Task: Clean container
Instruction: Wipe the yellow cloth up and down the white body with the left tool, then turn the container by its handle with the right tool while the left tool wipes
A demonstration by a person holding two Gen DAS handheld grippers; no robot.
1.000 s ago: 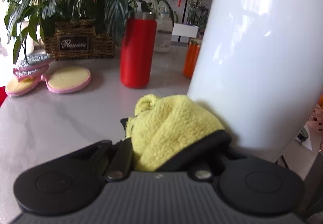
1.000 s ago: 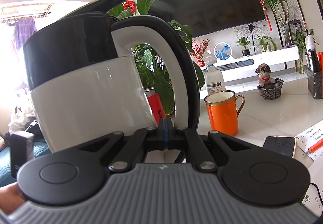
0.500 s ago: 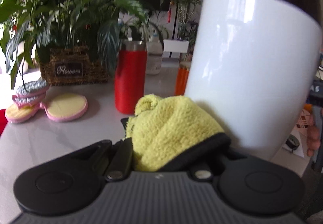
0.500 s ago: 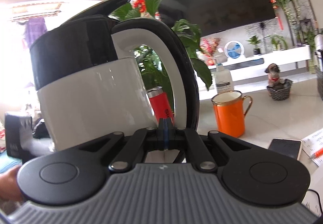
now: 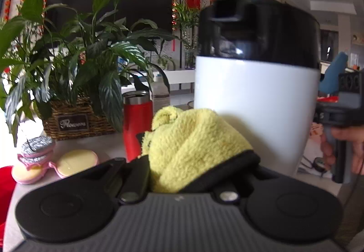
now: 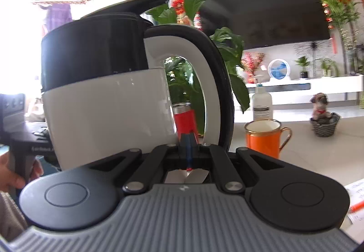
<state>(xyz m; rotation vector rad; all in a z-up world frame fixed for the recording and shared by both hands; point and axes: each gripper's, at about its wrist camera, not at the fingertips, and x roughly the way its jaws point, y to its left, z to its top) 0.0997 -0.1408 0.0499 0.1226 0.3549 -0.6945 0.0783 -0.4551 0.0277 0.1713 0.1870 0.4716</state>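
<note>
Left gripper: the left gripper (image 5: pixel 195 161) is clenched on a fluffy yellow microfibre cloth (image 5: pixel 193 142), which bulges up between its black fingers.
Cloth contact: the cloth's right side lies against the lower white wall of the white electric kettle with a black top band (image 5: pixel 254 102).
Right gripper: the right gripper (image 6: pixel 188 140) has its fingers pressed together just in front of the kettle's looped black-and-white handle (image 6: pixel 213 74) (whether they pinch the handle's foot I cannot tell).
Kettle: in the right wrist view the kettle (image 6: pixel 107 102) stands upright at left of centre with its black lid (image 6: pixel 127 5) tilted open.
Behind the kettle: a red cylindrical steel-rimmed tumbler (image 5: pixel 137 124), a leafy green plant in a woven wicker basket (image 5: pixel 75 120) and round pink-edged scrub pads (image 5: pixel 77 162) rest on the pale marble-look tabletop (image 5: pixel 109 145).
Right of the kettle: an orange mug with a gold rim and handle (image 6: pixel 264 138) stands near the handle, with a white pump bottle (image 6: pixel 261 105) behind it.
</note>
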